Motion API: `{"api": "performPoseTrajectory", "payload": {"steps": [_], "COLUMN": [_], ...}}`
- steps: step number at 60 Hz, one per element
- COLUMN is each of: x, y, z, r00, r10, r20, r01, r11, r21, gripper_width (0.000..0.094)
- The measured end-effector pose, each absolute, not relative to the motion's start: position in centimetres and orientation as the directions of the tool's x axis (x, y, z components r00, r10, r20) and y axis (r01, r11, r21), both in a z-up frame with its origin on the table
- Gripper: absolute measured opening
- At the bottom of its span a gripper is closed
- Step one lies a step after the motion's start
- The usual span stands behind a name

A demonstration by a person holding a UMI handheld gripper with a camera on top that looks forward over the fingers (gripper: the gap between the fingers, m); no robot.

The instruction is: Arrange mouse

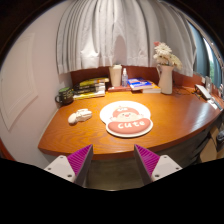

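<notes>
A white mouse point(79, 116) lies on the wooden desk point(170, 115), to the left of a round mouse pad point(127, 117) that is white above and orange below with white lettering. My gripper point(113, 162) is well short of the desk's near edge, fingers spread wide apart with nothing between them. The magenta pads point(80, 160) face each other. The mouse is beyond the left finger, the round pad straight ahead beyond both fingers.
Books point(92, 88) are stacked at the back left, a white cup point(116, 76) and a flat book point(139, 85) at the back middle, a vase with flowers point(165, 70) at the back right. Curtains point(110, 35) hang behind.
</notes>
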State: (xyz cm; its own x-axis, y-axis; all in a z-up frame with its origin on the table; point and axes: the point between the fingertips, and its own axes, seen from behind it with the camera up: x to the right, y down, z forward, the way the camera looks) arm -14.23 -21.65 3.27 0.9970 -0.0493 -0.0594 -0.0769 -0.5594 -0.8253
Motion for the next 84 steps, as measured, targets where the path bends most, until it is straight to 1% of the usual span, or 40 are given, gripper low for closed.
{"api": "performPoseTrajectory", "payload": {"steps": [5, 13, 27, 39, 53, 56, 58, 62, 64, 69, 74, 77, 80, 84], "x": [-18.7, -23.7, -28.6, -29.9, -32.3, -32.8, -32.9, -32.9, -32.7, -32.7, -32.6, -32.6, -32.6, -32.6], "y": [-18.9, -15.0, -8.0, -3.2, 1.5, 2.2, 2.6, 3.0, 3.2, 3.2, 3.2, 3.3, 3.4, 3.4], "z": [2.0, 0.7, -1.4, -1.5, -1.4, -1.5, -1.5, -1.6, -1.6, -1.8, -2.0, -2.0, -2.0, -2.1], "r00": [0.997, 0.995, 0.993, 0.994, 0.990, 0.990, 0.989, 0.989, 0.991, 0.992, 0.992, 0.992, 0.991, 0.991], "r10": [0.003, 0.074, 0.108, 0.104, 0.137, 0.143, 0.145, 0.146, 0.130, 0.126, 0.129, 0.126, 0.131, 0.134], "r20": [-0.072, -0.063, -0.053, -0.015, -0.018, -0.017, -0.014, -0.007, -0.007, -0.013, -0.002, 0.000, 0.001, -0.005], "r01": [-0.057, -0.007, 0.024, 0.052, 0.070, 0.075, 0.079, 0.087, 0.079, 0.073, 0.086, 0.088, 0.093, 0.093], "r11": [-0.575, -0.591, -0.610, -0.610, -0.611, -0.612, -0.617, -0.629, -0.635, -0.656, -0.677, -0.689, -0.700, -0.718], "r21": [-0.816, -0.807, -0.792, -0.791, -0.788, -0.788, -0.783, -0.772, -0.768, -0.751, -0.731, -0.719, -0.708, -0.689], "gripper_width": [0.0823, 0.0826, 0.0829, 0.0832, 0.0795, 0.0771, 0.0730, 0.0619, 0.0527, 0.0517, 0.0478, 0.0433, 0.0411, 0.0411]}}
